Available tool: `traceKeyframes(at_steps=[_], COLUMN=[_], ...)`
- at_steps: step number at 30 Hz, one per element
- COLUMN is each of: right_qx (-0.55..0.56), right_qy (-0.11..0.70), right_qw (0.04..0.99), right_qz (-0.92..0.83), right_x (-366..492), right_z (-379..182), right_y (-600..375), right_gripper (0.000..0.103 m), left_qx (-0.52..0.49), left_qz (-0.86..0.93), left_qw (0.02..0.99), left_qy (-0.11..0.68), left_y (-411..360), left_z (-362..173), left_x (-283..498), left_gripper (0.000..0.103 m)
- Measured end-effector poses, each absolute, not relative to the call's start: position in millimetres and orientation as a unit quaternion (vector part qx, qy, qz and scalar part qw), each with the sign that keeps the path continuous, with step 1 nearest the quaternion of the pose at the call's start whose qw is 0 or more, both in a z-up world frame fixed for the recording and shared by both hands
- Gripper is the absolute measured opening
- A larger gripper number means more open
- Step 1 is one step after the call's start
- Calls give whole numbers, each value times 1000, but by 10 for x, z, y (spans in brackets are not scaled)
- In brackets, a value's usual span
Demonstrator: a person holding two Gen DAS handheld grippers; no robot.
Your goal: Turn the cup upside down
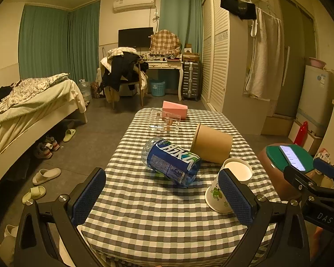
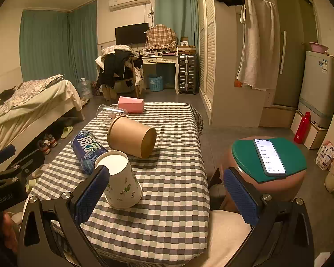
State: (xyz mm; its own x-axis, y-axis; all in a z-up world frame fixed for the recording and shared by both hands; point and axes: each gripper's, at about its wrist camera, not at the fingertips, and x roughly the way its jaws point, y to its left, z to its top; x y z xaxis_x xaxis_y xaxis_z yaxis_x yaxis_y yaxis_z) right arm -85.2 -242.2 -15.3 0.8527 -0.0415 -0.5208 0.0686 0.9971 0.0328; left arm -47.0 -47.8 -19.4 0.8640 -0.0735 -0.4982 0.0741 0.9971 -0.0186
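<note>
- the white paper cup (image 1: 220, 191) (image 2: 120, 178), printed with green leaves, stands upside down on the checked surface (image 1: 149, 211) (image 2: 173, 178), wide rim on the cloth and flat white base on top, near the front right part.
- left gripper (image 1: 164, 198): jaws wide apart, holding nothing; in the left wrist view its right finger (image 1: 236, 198) overlaps the cup's side, and i cannot tell whether it touches.
- right gripper (image 2: 167, 195): jaws wide apart and empty; its left finger (image 2: 91, 193) sits just beside the cup's left side, contact not clear, while the right finger is out past the edge of the surface.
- a blue-labelled plastic bottle (image 1: 171, 162) (image 2: 86, 149) lies on its side just behind the cup.
- a brown paper cup (image 1: 211, 143) (image 2: 131, 135) lies on its side, touching the bottle.
- further back lie a clear glass (image 1: 164, 121) (image 2: 111, 113) on its side and a pink box (image 1: 174, 109) (image 2: 131, 104).
- to the right, a round stool (image 2: 278, 184) with a green mat carries a lit phone (image 2: 270, 156).
</note>
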Motion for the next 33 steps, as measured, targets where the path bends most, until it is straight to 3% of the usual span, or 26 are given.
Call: traceKeyframes(at_steps=[33], right_qx=[21], right_qy=[277], right_qw=[960], right_qz=[-30], right_x=[-850], right_z=[-187], right_y=[-2386], right_gripper=[103], left_qx=[6], left_qz=[-38], left_qw=[965], left_qy=[261], left_y=[-480], left_z=[-207], left_x=[-487], left_gripper=[103])
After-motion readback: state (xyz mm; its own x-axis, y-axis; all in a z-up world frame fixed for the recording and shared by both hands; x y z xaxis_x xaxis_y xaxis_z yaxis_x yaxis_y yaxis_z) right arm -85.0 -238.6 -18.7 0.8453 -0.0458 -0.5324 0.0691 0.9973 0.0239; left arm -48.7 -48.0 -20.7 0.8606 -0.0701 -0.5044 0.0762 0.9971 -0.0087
